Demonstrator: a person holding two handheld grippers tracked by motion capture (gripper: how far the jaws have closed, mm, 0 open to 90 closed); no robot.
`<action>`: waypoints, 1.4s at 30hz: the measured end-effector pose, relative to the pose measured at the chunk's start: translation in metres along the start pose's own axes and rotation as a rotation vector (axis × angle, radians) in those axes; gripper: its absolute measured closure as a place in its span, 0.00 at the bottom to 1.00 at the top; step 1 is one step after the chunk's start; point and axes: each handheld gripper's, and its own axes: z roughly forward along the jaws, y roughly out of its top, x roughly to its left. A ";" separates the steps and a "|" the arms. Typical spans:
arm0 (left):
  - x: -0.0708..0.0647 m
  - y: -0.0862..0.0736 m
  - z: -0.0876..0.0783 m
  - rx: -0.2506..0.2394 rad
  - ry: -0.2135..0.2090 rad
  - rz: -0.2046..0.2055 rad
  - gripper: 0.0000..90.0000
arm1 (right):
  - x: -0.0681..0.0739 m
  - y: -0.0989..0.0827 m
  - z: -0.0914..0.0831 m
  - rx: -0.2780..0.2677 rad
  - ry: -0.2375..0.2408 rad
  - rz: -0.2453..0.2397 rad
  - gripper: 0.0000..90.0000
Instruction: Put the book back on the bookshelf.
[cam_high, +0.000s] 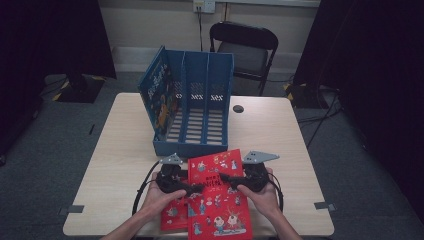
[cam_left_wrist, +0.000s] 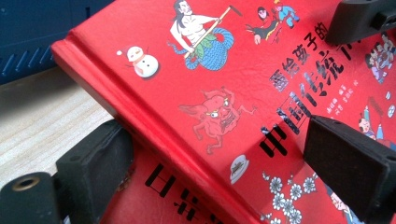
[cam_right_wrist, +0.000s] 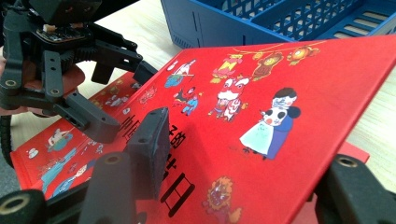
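Top red book (cam_high: 218, 192) is lying between both grippers, long axis pointing at the blue rack (cam_high: 192, 107); left gripper (cam_high: 196, 188) jaws gaping across its spine edge, right gripper (cam_high: 226, 178) jaws half-open over the opposite edge.

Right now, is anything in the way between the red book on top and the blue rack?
Nothing visible. The top red book lies just before the blue rack, with bare table between them. The rack's middle and right slots look empty; a blue book fills the left one.
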 end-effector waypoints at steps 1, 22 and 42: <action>0.000 0.000 -0.001 0.002 -0.004 -0.002 0.10 | 0.001 0.001 0.000 -0.002 0.003 -0.004 0.48; 0.002 0.001 -0.007 -0.045 -0.076 -0.062 0.16 | 0.012 0.010 -0.005 -0.042 -0.005 -0.027 0.56; 0.003 0.009 -0.028 -0.107 -0.030 -0.050 0.37 | 0.004 0.028 0.002 0.028 -0.011 0.095 0.51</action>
